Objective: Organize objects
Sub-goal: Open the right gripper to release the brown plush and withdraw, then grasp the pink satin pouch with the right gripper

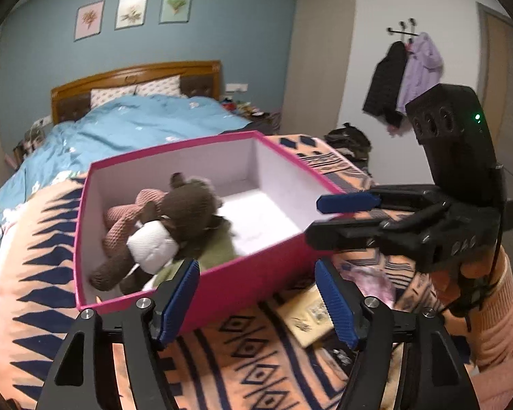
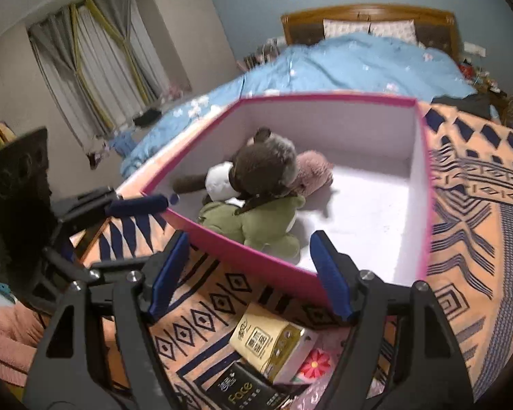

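Left wrist: pink box [image 1: 249, 273] on patterned blanket [image 1: 242, 358]; blue bed [image 1: 136, 126] behind; both claws released, empty.

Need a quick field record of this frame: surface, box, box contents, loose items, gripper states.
surface: orange patterned blanket on the bed
box: pink box, open top, white inside
contents: brown plush, pink plush, green plush, bunched at one end
loose items: tissue pack and black pack outside the box
left gripper: open, nothing held
right gripper: open, nothing held
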Motion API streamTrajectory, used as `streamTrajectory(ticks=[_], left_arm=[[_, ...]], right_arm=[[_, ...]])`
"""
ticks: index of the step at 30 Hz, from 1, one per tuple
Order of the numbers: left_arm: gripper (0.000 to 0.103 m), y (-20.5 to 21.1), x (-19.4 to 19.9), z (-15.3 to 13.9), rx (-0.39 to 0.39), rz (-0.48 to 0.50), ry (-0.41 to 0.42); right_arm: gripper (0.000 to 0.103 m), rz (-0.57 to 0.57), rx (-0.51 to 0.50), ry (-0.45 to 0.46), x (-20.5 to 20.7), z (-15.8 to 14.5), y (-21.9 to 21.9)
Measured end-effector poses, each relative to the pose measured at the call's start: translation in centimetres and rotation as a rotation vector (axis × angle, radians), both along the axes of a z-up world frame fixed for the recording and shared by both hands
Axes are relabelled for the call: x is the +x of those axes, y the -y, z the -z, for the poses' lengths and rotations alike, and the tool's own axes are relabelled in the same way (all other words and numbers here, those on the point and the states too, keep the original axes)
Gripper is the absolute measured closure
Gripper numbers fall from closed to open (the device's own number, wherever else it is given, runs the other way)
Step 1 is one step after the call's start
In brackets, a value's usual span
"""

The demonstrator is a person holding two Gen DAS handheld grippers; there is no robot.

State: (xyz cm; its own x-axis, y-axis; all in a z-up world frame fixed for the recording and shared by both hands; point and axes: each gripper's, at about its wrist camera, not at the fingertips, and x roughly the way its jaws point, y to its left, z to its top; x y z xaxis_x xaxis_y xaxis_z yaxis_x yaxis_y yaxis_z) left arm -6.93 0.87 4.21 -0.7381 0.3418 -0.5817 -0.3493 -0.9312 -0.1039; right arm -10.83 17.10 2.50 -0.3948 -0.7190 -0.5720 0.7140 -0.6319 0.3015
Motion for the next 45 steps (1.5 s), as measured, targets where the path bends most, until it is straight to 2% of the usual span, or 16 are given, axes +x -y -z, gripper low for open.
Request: streamTrajectory(ticks=[4,8,14,18,21,28,37,40,45], left_arm=[[0.027,-1.1,1.6,0.1,0.044,0.066,-0.007],[0.027,-2.9,2.3,1.2,0.074,0.137,0.025],[0.027,-5.8,2.4,3.2,0.083,0.201,0.102],[0.027,-6.9,2.4,4.1,0.086,0.221,0.138],[0.027,-7.5,2.3,4.5,0.095,0.231,0.160],[0.027,-8.5,2.1,5.0,0.080,0.246,0.188],[0.027,-9.1,1.7,5.8,0.096,0.269,0.225],[0.028,-9.1,1.7,5.9,0.104,0.281,0.231],[0.031,-9.3,1.8,5.3,0.124,0.309,0.219]], right_arm=[[0.028,0.036,-0.040,-0.069,3.2,-1.0,-3.3],[0.028,0.113,-0.008,-0.059,4.5,0.2,-5.9],[0.028,0.253,0.053,0.098,3.9,5.2,-9.5],[0.028,0.283,0.009,0.201,3.3,7.6,-11.1],[0.029,0.284,0.032,0.211,3.1,8.4,-10.7],[0.044,0.274,0.023,0.246,2.4,10.1,-10.3],[0.069,0.230,-0.017,0.230,3.1,9.9,-10.7],[0.071,0.234,-0.052,0.214,3.5,9.0,-11.2],[0.071,0.234,-0.074,0.138,4.4,6.1,-11.3]])
